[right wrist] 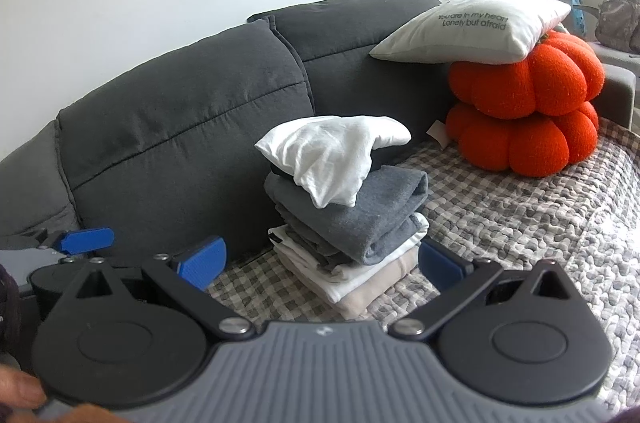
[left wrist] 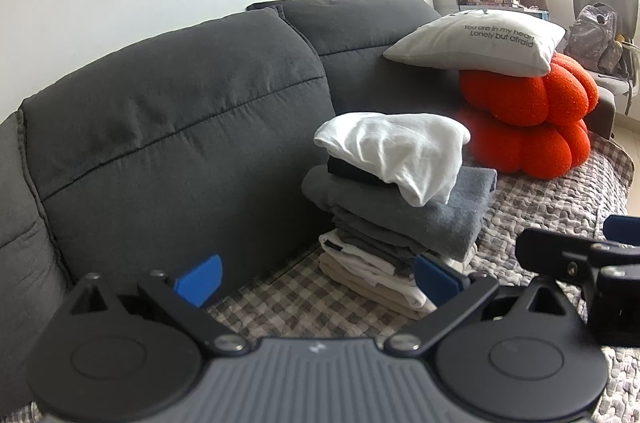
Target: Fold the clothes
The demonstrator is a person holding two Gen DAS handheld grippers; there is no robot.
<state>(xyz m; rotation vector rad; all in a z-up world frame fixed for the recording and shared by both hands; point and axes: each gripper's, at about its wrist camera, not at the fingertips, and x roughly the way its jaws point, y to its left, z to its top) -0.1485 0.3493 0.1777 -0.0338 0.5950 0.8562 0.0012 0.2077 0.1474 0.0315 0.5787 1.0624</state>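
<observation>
Two grippers — left gripper point(left wrist: 318, 279) and right gripper point(right wrist: 322, 263) — hover with jaws spread wide, holding nothing. Just beyond them the stack of folded clothes point(right wrist: 346, 207) sits on the checked blanket point(right wrist: 520, 223), against the grey sofa point(right wrist: 180, 135), a white shirt point(left wrist: 394, 153) on top.

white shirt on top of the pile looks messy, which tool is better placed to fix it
Probably the right tool: open and empty, with the white shirt straight ahead between its fingers. From the left tool, also open, the pile sits off to the right.
</observation>
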